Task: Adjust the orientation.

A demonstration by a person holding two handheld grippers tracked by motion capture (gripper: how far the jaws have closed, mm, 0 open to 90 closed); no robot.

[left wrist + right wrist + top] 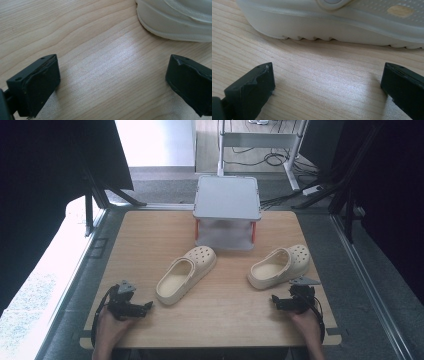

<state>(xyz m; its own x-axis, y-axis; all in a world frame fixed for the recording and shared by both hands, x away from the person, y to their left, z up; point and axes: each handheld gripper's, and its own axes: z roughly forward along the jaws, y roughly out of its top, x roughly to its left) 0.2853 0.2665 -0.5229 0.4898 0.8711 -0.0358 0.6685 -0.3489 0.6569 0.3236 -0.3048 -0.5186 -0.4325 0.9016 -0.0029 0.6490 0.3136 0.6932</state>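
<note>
Your left gripper (148, 305) and right gripper (274, 298) sit near the desk's (220, 320) front edge, fingers apart and empty, bare wood between them; both clogs (186, 273) (280, 266) lie mid-desk before the stand (227, 197), cropped in gripper views.

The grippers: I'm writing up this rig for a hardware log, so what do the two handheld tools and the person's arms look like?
Both are black, blocky handheld tools. The left gripper and right gripper each carry a grey three-cornered plate on top and trail a black cable looping back by the hand. Their fingers are thick, matte black blocks with chipped, worn edges and small holes. The forearms are bare, with no sleeves in the high view.
</note>
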